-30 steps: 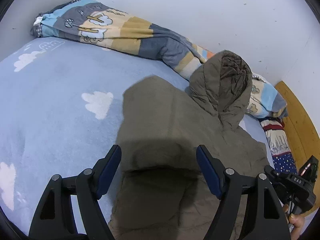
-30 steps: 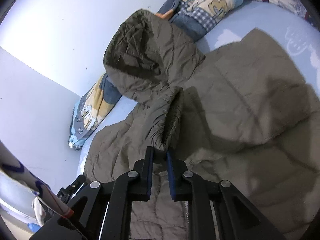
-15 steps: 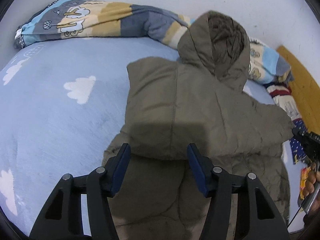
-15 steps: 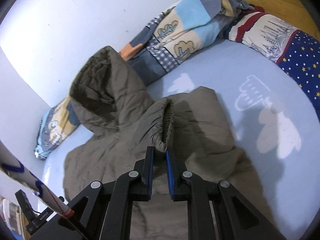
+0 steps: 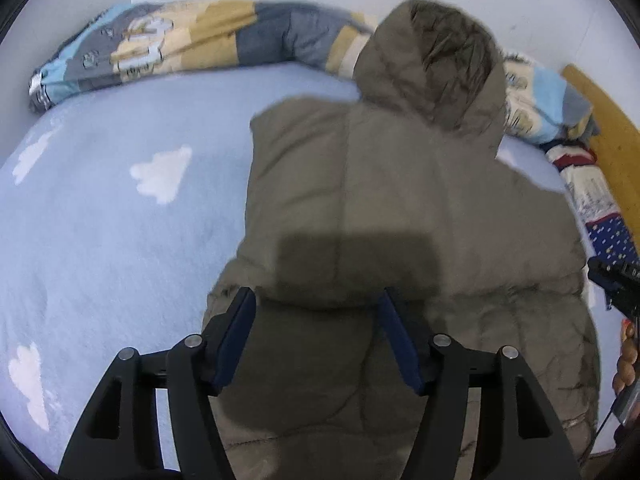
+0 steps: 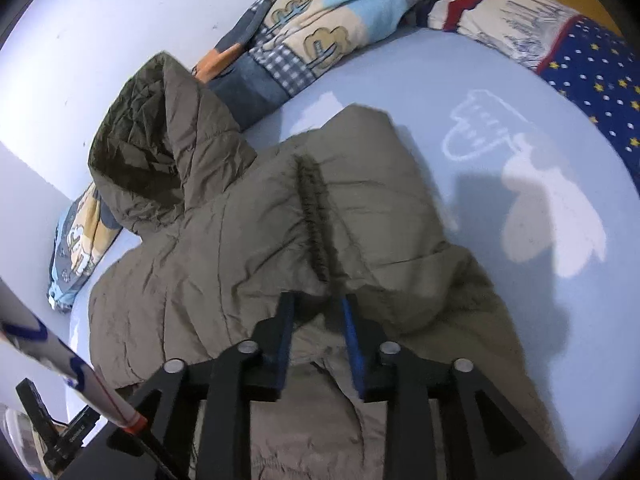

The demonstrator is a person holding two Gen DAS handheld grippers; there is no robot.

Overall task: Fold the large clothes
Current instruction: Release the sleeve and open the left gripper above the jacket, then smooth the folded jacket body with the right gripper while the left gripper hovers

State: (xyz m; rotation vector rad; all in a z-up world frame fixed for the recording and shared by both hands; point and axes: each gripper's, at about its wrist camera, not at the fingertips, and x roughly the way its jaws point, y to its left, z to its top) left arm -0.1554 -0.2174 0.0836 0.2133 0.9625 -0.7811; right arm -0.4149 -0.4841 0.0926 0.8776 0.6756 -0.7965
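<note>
An olive hooded puffer jacket (image 5: 400, 200) lies on the light blue bed sheet (image 5: 100, 220), its hood (image 5: 436, 60) propped against the wall. The left side is folded in over the body. My left gripper (image 5: 314, 300) hovers over that fold's lower edge, its jaws opening, and the blue pads do not press the cloth. In the right wrist view the other sleeve lies across the jacket (image 6: 240, 240) with its ribbed cuff (image 6: 312, 220) uppermost. My right gripper (image 6: 318, 300) sits at the sleeve's end with its jaws opening, the cloth loose between them.
A rolled patterned blanket (image 5: 180, 40) runs along the white wall. A star-printed quilt (image 6: 580, 60) and a wooden board (image 5: 612, 120) lie at the bed's right side. A hand (image 5: 626, 360) with the other gripper shows at the right edge. Bare sheet (image 6: 520, 180) lies right of the jacket.
My right gripper carried the pinched sleeve across the jacket, laid it down and parted its jaws. The left gripper moved in over the folded left side; its jaws narrowed, then widened a little.
</note>
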